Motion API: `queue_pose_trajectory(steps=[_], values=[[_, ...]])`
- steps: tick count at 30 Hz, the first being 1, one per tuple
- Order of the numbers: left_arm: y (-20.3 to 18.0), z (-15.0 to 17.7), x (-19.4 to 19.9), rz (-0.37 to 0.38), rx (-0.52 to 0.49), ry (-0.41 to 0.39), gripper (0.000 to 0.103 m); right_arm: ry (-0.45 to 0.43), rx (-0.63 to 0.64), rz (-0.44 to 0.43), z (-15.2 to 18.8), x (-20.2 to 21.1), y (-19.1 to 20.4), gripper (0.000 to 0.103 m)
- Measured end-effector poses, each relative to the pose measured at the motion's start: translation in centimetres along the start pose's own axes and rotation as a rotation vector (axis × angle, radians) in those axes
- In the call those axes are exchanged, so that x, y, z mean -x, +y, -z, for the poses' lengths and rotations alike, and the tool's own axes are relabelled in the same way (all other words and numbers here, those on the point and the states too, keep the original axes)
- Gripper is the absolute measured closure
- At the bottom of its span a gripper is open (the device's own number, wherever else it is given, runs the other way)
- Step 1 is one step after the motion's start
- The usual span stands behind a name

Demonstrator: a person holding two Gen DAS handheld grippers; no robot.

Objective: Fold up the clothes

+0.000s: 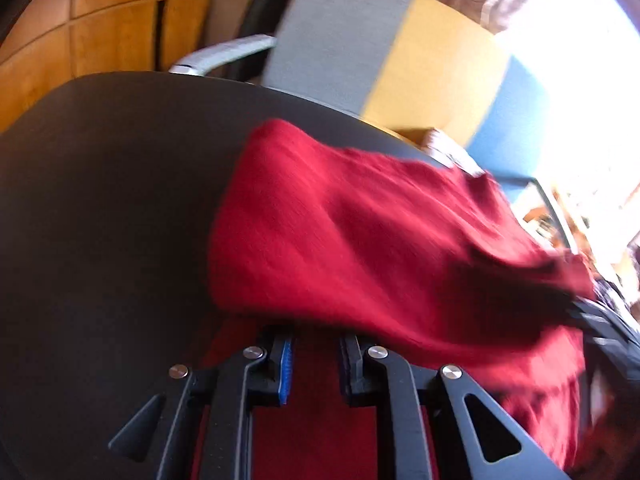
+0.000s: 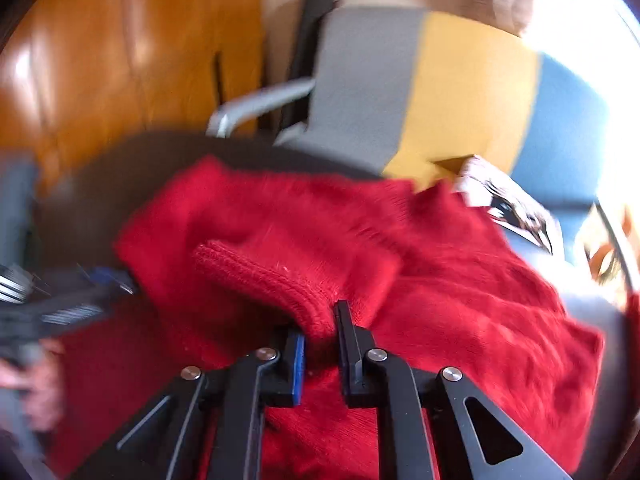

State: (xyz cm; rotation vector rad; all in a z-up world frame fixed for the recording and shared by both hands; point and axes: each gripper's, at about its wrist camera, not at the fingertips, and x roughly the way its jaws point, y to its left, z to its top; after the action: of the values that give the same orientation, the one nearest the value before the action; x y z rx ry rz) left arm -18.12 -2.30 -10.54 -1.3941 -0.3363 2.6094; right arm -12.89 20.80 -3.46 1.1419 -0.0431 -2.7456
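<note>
A red knitted sweater (image 1: 360, 232) lies bunched on a dark round table (image 1: 100, 200). My left gripper (image 1: 316, 336) sits at its near edge. A raised fold covers the fingertips and red knit fills the narrow gap between the jaws, so it looks shut on the cloth. In the right wrist view the red sweater (image 2: 460, 280) spreads to the right. My right gripper (image 2: 320, 328) is shut on its ribbed cuff (image 2: 260, 276), which is pinched between the pads. The left gripper (image 2: 60, 308) shows blurred at the left edge, and the right gripper (image 1: 600, 320) at the right edge.
Behind the table stands a chair with a metal armrest (image 1: 224, 54), draped in grey, yellow and blue cloth (image 1: 420, 60). Wooden panelling (image 1: 100, 20) fills the back left. A printed paper (image 2: 500, 200) lies beyond the sweater. A person's hand (image 2: 32, 380) is at the lower left.
</note>
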Motion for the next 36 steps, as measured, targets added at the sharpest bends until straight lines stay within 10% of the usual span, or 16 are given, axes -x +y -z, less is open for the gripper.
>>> queue_pose_trajectory(steps=[6, 10, 14, 16, 19, 21, 27, 32, 36], values=[[4.3, -0.6, -1.1, 0.032, 0.221, -0.017, 0.083, 0.023, -0.465, -0.095, 4.2, 0.7, -9.9, 0.092], [4.3, 0.0, -0.8, 0.02, 0.173, -0.038, 0.085, 0.037, -0.721, -0.239, 8.3, -0.9, -13.4, 0.087], [2.9, -0.2, -1.0, 0.067, 0.129, -0.041, 0.085, -0.021, -0.798, -0.357, 8.4, 0.0, -14.3, 0.039], [1.8, -0.6, -1.3, 0.037, 0.113, -0.042, 0.085, -0.034, -0.834, -0.371, 8.1, 0.0, -14.7, 0.036], [0.7, -1.7, -2.2, -0.047, 0.115, -0.018, 0.085, 0.01, -0.771, -0.315, 6.5, -0.9, -14.3, 0.051], [0.6, -2.4, -2.6, -0.073, 0.144, -0.006, 0.085, 0.039, -0.687, -0.273, 5.0, -0.8, -13.3, 0.092], [1.8, -2.6, -3.2, -0.043, 0.206, -0.002, 0.079, -0.128, -0.508, -0.134, 1.9, 4.4, -12.3, 0.095], [0.4, -2.0, -3.2, -0.067, 0.109, -0.003, 0.078, 0.083, -0.564, -0.096, 4.4, 0.1, -13.6, 0.095], [1.1, -0.8, -2.0, -0.059, 0.114, 0.006, 0.078, 0.04, -0.58, -0.127, 5.1, -0.3, -14.4, 0.095]])
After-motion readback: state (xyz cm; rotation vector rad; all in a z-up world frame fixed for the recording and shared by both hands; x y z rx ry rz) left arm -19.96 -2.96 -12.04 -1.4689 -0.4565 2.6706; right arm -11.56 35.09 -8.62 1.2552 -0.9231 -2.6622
